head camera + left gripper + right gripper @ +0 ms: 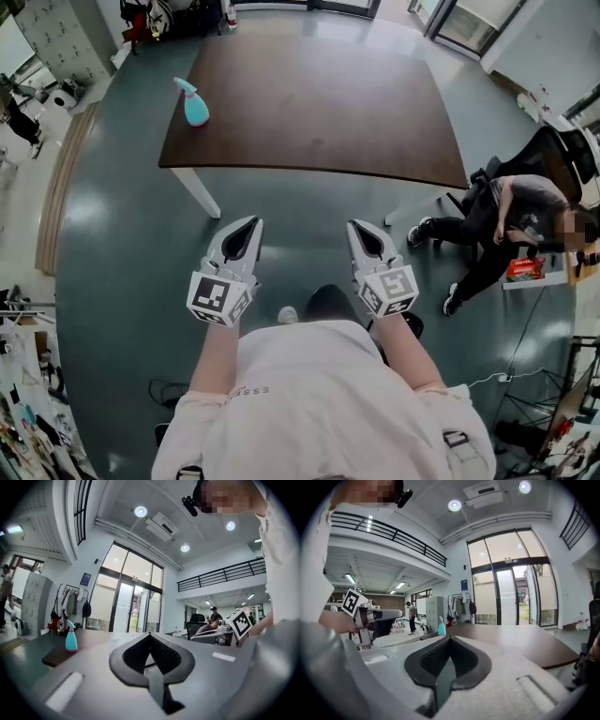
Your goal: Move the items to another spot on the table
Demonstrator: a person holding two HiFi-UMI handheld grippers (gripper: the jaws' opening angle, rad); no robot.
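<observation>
Both sets of tongs are pressed together with nothing in them. The left tongs (249,225) and right tongs (356,227) are side by side, out over the grey-green floor (122,234), well short of the tabletop (319,103). They're pale hard-shell things with black ribbed pads.

The only item I can spot to move is a spray bottle (194,105). It stands upright right by the tabletop's left edge, so its long axis is vertical with the trigger head on top. It's ahead and off to the left, so I'd say the left tongs are the closer pair.

The bottle looks like smooth light-blue plastic, a rounded body narrowing to the neck. The tabletop is dark brown and flat, with a slight sheen.
</observation>
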